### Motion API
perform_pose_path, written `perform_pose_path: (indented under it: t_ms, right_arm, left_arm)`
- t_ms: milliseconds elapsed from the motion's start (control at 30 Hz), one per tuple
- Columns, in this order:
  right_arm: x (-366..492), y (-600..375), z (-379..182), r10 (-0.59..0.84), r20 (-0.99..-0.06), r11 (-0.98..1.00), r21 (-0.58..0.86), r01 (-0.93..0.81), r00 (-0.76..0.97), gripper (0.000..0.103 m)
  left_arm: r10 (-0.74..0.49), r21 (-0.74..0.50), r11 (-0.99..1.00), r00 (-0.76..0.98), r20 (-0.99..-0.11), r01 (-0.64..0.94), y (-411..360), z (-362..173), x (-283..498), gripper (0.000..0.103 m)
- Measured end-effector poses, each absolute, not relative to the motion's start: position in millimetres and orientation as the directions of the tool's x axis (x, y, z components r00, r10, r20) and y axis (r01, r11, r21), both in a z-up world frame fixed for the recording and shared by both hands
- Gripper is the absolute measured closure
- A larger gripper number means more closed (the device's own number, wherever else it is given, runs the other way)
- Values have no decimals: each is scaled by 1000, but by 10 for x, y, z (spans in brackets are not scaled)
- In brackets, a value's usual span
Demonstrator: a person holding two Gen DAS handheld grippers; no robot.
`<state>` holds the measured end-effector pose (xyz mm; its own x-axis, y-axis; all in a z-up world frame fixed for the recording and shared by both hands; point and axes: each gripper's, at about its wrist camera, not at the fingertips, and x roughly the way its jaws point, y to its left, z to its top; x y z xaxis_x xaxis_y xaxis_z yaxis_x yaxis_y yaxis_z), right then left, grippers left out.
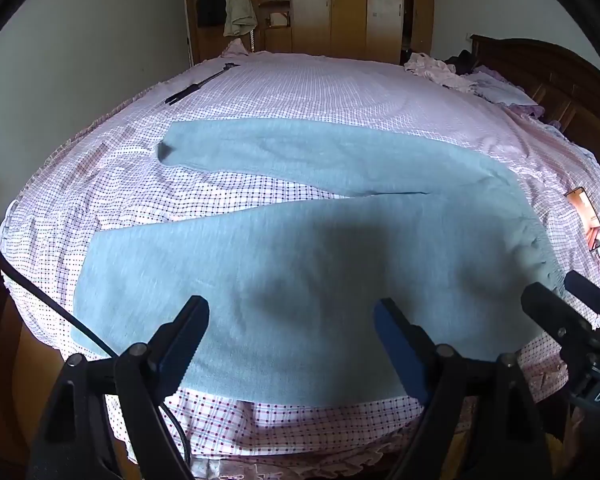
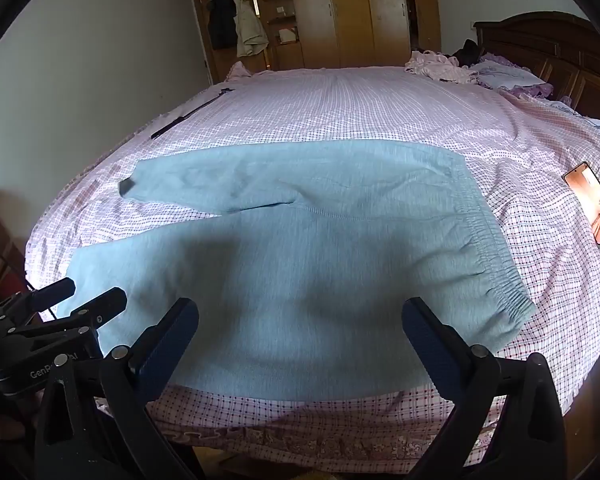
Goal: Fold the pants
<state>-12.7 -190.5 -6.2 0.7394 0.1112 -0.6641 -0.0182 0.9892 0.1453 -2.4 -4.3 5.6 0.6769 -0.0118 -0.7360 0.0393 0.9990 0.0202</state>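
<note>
Light blue pants (image 1: pixel 300 248) (image 2: pixel 300 248) lie flat across the checked bed sheet, waistband to the right and both legs running left, spread in a V. My left gripper (image 1: pixel 292 316) hovers open above the near leg, nothing between its fingers. My right gripper (image 2: pixel 300 316) hovers open above the seat area near the front edge, also holding nothing. Each gripper shows at the edge of the other's view: the right gripper (image 1: pixel 560 304) at the right side and the left gripper (image 2: pixel 88 296) at the left side.
A phone (image 2: pixel 592 208) (image 1: pixel 588 220) with a red cable lies on the sheet to the right of the waistband. A black rod (image 1: pixel 200 84) (image 2: pixel 188 114) rests near the far left edge. Crumpled clothes (image 2: pixel 440 64) and pillows sit by the headboard. Wooden wardrobes stand behind.
</note>
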Motion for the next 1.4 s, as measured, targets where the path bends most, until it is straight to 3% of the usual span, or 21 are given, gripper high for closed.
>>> perform_pose_path:
  t_ms: [1400]
  right_arm:
    - [13, -1987, -53, 112, -663, 990, 135, -29, 741, 5]
  left_arm:
    - [-6, 37, 998, 658, -753, 52, 26, -29, 118, 15]
